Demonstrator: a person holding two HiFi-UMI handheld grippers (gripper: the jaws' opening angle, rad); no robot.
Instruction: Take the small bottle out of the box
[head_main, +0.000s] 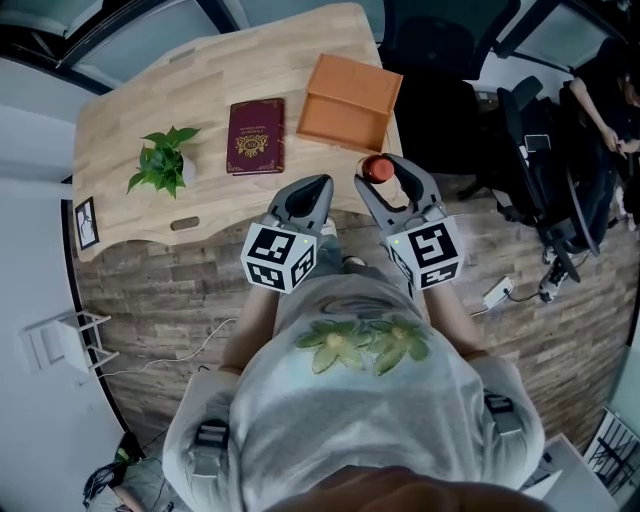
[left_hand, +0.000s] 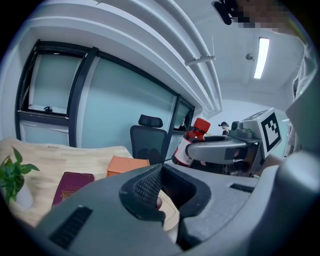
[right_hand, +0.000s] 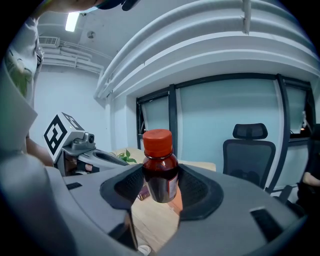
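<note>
Small bottle (right_hand: 160, 167) between right hand-held gripper (right_hand: 161, 189) jaws

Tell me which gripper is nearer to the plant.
Left. The left gripper is to the right of the plant, past the table edge; the right gripper, holding the bottle, is farther right.

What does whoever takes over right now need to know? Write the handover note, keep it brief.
Left gripper: jaws shut, nothing in them, held beside the right one.
Right gripper: jaws shut on the small bottle, red cap up, in the air by the table's near edge.
Box: orange, at the table's far right, looks closed.
Done: the bottle is out of the box.
Left: probably just set the bottle down and let go.
</note>
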